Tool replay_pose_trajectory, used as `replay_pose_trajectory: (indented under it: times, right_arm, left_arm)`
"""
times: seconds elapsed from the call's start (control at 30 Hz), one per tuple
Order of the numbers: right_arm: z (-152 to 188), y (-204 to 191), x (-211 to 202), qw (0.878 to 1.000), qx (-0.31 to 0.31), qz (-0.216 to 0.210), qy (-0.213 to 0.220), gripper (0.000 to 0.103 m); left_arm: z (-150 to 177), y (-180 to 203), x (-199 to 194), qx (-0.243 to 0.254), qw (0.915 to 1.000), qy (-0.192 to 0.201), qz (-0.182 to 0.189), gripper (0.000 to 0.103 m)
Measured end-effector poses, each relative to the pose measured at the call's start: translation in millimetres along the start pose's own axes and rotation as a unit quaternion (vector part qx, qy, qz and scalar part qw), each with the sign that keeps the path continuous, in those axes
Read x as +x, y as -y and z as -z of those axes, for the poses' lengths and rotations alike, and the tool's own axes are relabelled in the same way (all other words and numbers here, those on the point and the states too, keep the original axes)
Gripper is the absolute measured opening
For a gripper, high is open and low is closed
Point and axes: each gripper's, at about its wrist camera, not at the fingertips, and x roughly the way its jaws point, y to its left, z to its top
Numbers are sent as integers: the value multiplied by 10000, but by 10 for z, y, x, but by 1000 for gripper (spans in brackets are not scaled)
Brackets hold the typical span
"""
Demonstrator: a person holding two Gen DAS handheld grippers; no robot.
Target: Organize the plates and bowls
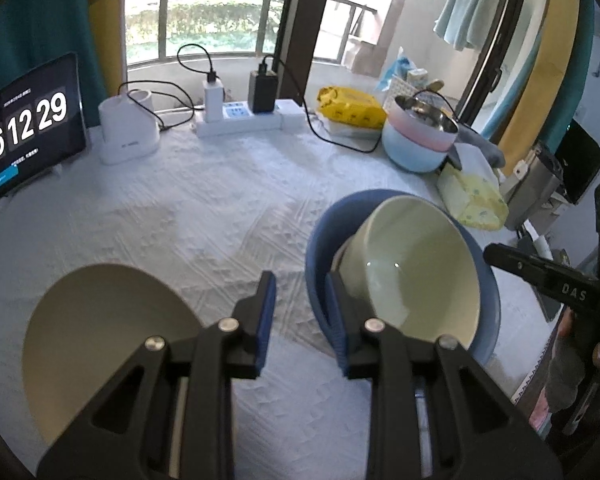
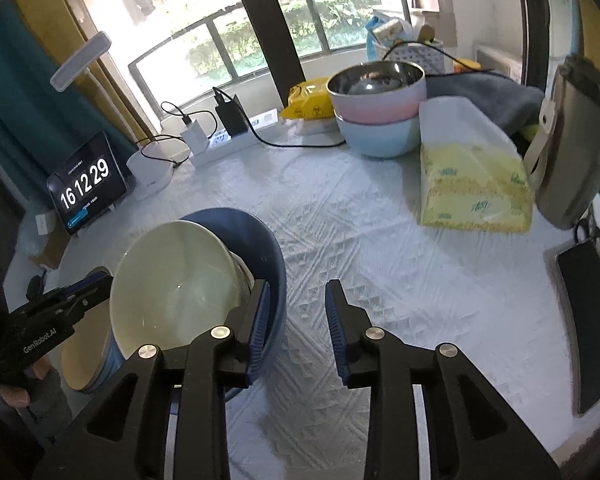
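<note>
A cream bowl (image 1: 416, 276) lies tilted inside a larger blue bowl (image 1: 320, 256) on the white tablecloth; both also show in the right wrist view, cream bowl (image 2: 172, 284) and blue bowl (image 2: 264, 248). A cream plate (image 1: 100, 340) lies at the near left; its edge shows in the right wrist view (image 2: 80, 364). My left gripper (image 1: 302, 316) is open, its right finger beside the blue bowl's left rim. My right gripper (image 2: 296, 320) is open, its left finger at the blue bowl's right rim. Neither holds anything.
Stacked pink and pale blue bowls (image 2: 376, 120) stand at the back right, with a steel bowl on top. A tissue pack (image 2: 472, 188), a clock tablet (image 1: 28, 128), a power strip with chargers (image 1: 240, 116), a yellow packet (image 1: 352, 108) and a white device (image 1: 128, 132) ring the table.
</note>
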Motion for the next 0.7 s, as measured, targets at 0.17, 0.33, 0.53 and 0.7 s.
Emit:
replay_pose_trajectory:
  times: [0.17,0.33,0.53,0.7]
  right_arm:
    - [19,13,76,9999,-80,-79,-70,34]
    - [31,-23,155,9996,-245,44,-118,37]
    - [53,-83,235,9981,-451,407,-124,48]
    - [71,-19,257,9964,-363,760,-40,68]
  left_arm:
    - [24,25,127,25,9998,-157,-127,29]
    - [31,146,212,406,9977,-223,-502,35]
    - [19,131,294,375,9974,-329,-511,37]
    - [17,101,334,237,9980,-429,-394,37]
